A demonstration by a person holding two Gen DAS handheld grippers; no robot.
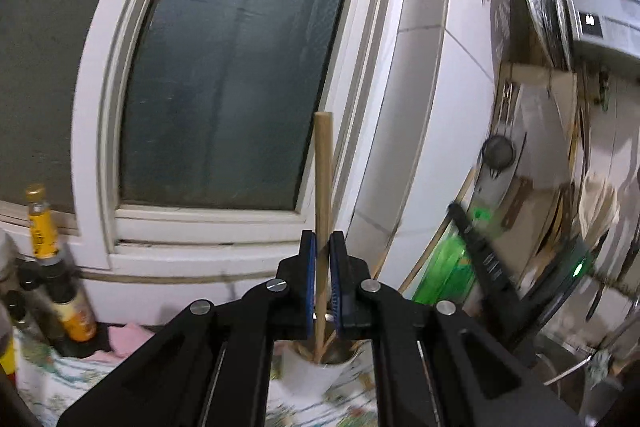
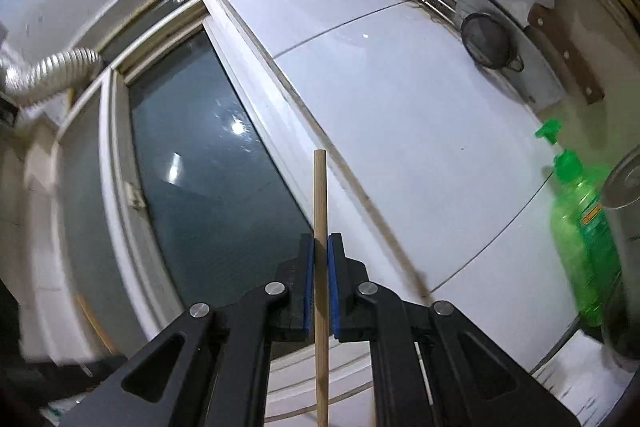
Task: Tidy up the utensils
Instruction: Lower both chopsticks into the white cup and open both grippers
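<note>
Kitchen corner: white-framed window (image 1: 236, 67) w/ dark frosted glass, white tiled wall (image 1: 436, 107) to its right, patterned cloth (image 1: 60, 379) on the counter below.

Left view, L to R: sauce bottles (image 1: 60, 267) stand well left of the left gripper (image 1: 323, 247), a pink rag (image 1: 128, 343) near them. Left gripper jaws nearly closed, blue pads (image 1: 310, 267) pinching a wooden chopstick (image 1: 323, 167) that sticks up past the tips. Its lower end runs down to a white cup (image 1: 316, 371) just under the jaws, more sticks in it. Right of the gripper: green soap bottle (image 1: 444, 275), the other gripper's black finger across it, blurred. A strainer (image 1: 498, 153) hangs on the wall above.

Right view: foil duct (image 2: 52, 71) far upper left. Right gripper (image 2: 321, 251) likewise clamped on a wooden stick (image 2: 320, 211), upright between the pads. Nothing in front of the tips but window & tile.
</note>
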